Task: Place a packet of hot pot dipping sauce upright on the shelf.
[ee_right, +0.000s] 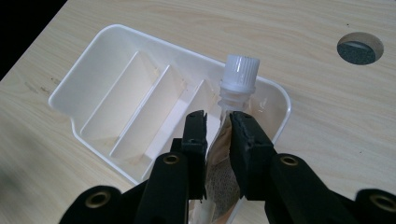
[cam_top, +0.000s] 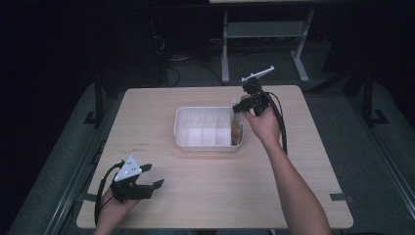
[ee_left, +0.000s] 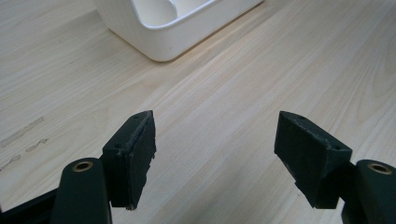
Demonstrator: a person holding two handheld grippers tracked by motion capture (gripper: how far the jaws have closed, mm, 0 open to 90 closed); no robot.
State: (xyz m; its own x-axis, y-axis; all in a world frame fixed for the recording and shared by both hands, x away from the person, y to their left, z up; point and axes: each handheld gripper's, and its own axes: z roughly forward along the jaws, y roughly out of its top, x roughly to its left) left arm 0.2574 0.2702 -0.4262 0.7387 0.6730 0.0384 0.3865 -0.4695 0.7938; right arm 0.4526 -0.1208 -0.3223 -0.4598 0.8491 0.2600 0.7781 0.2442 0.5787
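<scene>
A white divided tray [cam_top: 182, 121] stands in the middle of the wooden table, and its corner [ee_left: 161, 35] shows in the left gripper view. A spouted pouch [cam_top: 237, 128] with a white cap [ee_right: 241, 70] stands upright in the tray's rightmost compartment. My right gripper [ee_right: 218, 128] is shut on the pouch just below its spout, hovering over the tray's right end [cam_top: 243, 106]. My left gripper [cam_top: 153, 177] rests near the table's front left, open, with bare wood between its pads [ee_left: 135, 154].
The tray's other compartments [ee_right: 122, 100] hold nothing. A round cable hole [ee_right: 359, 48] sits in the tabletop beyond the tray. A grey desk frame [cam_top: 264, 34] stands on the dark floor behind the table.
</scene>
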